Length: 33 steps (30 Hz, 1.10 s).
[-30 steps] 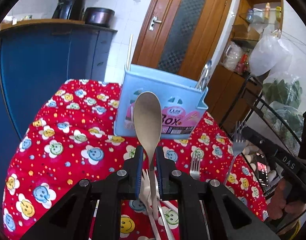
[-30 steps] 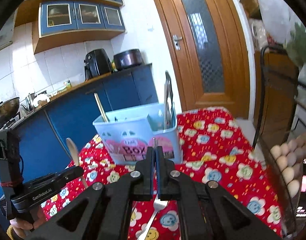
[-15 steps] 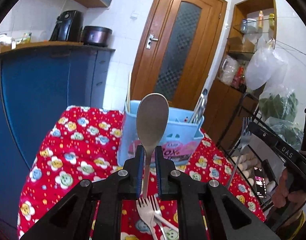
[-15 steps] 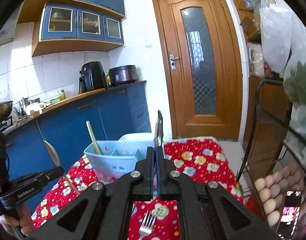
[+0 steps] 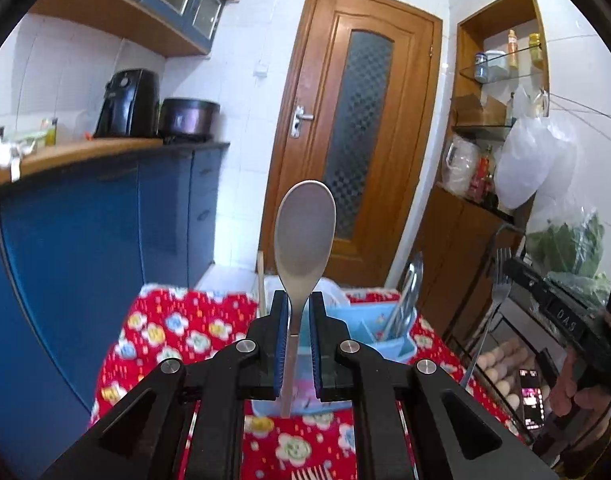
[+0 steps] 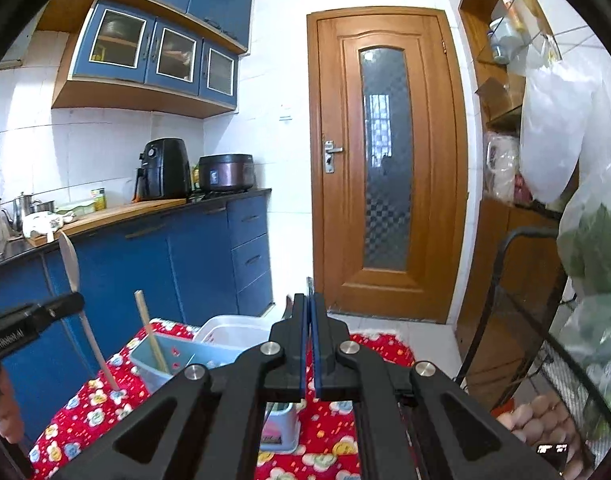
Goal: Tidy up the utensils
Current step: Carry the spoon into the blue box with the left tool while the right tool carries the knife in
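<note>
My left gripper (image 5: 296, 312) is shut on the neck of a pale wooden spoon (image 5: 305, 232), which stands upright with its bowl on top. It is held high above the red flowered tablecloth (image 5: 165, 332). Behind and below it stands the light blue utensil box (image 5: 369, 332), holding a chopstick (image 5: 260, 280) and metal tongs (image 5: 405, 300). At the right, my right gripper (image 5: 507, 270) holds a metal fork (image 5: 493, 300) with its tines up. In the right wrist view the right gripper (image 6: 309, 308) is shut on that fork (image 6: 308, 284), seen edge-on. The left gripper (image 6: 73, 302), the spoon (image 6: 69, 256) and the box (image 6: 177, 356) show at the left.
A fork's tines (image 5: 309, 472) lie on the cloth under my left gripper. A wire rack with eggs (image 6: 537, 412) and bags of greens stands at the right. Blue cabinets (image 5: 85, 260) run along the left, and a wooden door (image 6: 385, 160) is straight ahead.
Both grippers have risen with the spoon and the fork in them. The blue box and the cloth have dropped lower in both views.
</note>
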Motion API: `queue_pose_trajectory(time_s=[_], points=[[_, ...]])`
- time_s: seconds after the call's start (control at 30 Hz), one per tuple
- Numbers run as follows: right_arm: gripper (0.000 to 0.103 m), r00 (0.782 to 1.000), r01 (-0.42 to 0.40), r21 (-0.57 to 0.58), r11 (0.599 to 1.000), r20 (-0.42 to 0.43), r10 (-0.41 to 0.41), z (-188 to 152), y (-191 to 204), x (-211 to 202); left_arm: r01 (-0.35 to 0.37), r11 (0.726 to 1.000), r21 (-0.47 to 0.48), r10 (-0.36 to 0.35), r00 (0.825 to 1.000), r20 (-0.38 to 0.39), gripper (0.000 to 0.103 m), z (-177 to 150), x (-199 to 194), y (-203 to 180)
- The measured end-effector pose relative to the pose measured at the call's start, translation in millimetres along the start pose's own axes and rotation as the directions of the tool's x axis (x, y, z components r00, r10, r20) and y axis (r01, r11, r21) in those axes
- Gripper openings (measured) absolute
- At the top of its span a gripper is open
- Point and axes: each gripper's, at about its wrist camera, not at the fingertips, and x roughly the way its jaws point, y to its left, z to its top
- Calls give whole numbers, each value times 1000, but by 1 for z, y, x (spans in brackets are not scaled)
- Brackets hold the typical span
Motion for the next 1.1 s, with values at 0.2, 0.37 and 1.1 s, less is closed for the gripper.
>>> queue_pose_trajectory(time_s=[0.2,0.37,1.1], points=[[3,999,47,6,999,15,-47,13,-6,18,-12,999,32,11,999,51,10,30,14,-5],[3,996,83,3,997,35,-83,23,-7,35,-19,1000,19,18,998,61,10,39,34,-5],[3,998,70,-35,997,-3,-70,-19,17,91,-26,999,-27,24,997,-76,10,-4,100,12]])
